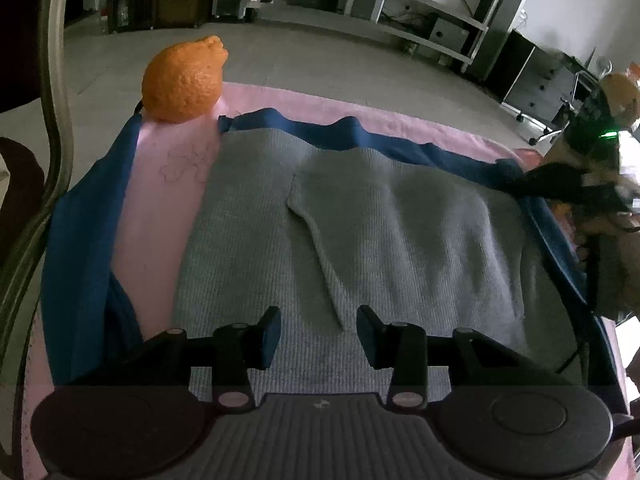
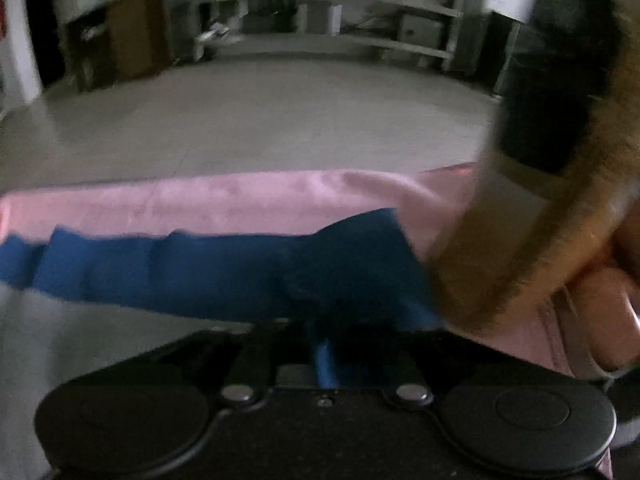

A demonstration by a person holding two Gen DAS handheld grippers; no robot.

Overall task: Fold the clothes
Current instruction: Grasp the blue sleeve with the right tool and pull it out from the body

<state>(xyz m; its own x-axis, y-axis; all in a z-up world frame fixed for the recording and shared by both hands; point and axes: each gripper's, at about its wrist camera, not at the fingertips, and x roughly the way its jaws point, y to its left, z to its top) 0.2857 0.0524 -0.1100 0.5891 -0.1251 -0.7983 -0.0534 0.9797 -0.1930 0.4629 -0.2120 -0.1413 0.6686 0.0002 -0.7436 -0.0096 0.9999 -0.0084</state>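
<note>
The work surface was a desk covered by a pink cloth, on which a faint outline drawing showed. Beyond it lay a grey tiled floor, with long white shelving and dark cabinets along the far wall. An orange plush fruit rested at the far left corner of the cloth. No brand, label or legible writing was visible; the outline on the cloth could not be read.

A grey knitted garment lay flat at the centre of the cloth, one sleeve folded diagonally across its body. A blue garment lay beneath it, its edges showing along the left, far and right sides.

The left tongs pointed steeply down above the near part of the grey knit, jaws apart and nothing between them.

The right tongs were angled down at the right side of the desk, clenched on a fold of the blue garment. The right wrist view was blurred. A tan furry cuff crossed its right side, and a hand showed below the cuff.
</note>
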